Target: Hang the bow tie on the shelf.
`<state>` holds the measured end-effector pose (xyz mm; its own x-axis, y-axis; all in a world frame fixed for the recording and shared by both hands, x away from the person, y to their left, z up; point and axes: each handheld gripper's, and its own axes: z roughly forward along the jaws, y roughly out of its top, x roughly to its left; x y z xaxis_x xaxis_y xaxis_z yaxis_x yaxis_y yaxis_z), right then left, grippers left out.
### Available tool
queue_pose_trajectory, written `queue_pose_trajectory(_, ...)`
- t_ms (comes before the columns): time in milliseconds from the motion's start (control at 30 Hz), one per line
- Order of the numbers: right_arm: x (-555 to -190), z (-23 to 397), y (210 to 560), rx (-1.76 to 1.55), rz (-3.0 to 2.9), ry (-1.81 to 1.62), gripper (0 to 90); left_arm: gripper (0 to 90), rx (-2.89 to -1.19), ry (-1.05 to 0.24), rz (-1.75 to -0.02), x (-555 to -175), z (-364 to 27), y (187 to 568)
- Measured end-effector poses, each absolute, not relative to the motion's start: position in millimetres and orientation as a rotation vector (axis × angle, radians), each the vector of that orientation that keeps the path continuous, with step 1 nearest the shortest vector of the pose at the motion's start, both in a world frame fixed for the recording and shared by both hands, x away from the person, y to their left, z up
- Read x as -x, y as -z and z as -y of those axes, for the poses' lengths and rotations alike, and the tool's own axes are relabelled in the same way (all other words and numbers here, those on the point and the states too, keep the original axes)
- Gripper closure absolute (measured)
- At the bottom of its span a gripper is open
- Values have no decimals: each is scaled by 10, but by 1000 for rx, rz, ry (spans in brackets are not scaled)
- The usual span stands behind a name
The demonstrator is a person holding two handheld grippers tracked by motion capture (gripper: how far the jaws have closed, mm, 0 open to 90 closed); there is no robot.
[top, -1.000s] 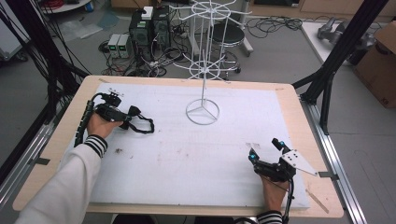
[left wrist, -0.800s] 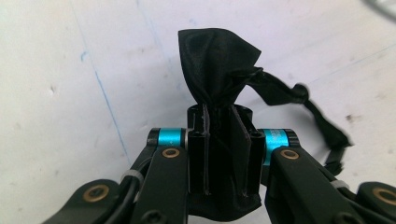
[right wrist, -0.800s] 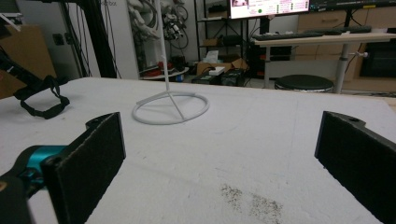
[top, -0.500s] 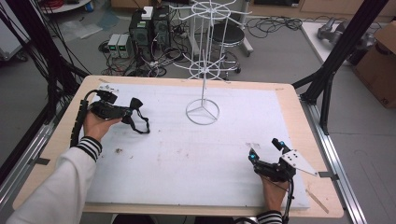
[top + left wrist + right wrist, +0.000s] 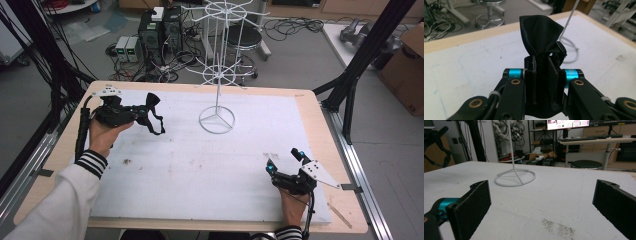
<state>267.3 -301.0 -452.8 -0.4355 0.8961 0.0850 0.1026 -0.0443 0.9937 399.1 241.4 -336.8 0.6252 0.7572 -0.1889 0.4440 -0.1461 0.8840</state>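
My left gripper (image 5: 144, 109) hovers over the far left of the white foam mat (image 5: 200, 165), shut on a black fabric piece (image 5: 152, 100) with a thin strap (image 5: 156, 126) dangling below it. In the left gripper view the fabric (image 5: 539, 35) bunches upward out of the shut jaws of my left gripper (image 5: 545, 63). A white wire stand (image 5: 217, 120) rises at the mat's far centre, to the right of the fabric. My right gripper (image 5: 284, 161) rests near the front right, open and holding nothing. In the right gripper view my right gripper (image 5: 541, 202) faces the stand's ring base (image 5: 515, 178).
The mat lies on a wooden table (image 5: 312, 107) with black frame posts (image 5: 360, 65) at the corners. Beyond the far edge are computer boxes (image 5: 160, 30), cables and a stool (image 5: 247, 37) on the floor. Dark specks mark the mat (image 5: 559, 227) in front of my right gripper.
My left gripper has shifted slightly toward the far edge and turned, carrying the black fabric with it. The right gripper has stayed put.
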Motion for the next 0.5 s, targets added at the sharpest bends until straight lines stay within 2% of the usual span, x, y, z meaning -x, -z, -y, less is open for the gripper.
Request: queue_pose_trajectory(500, -2669, 3005, 4527, -1084, -1582, -1546, 7, 776, -1705, -393, -826, -3876, -2154, 2972)
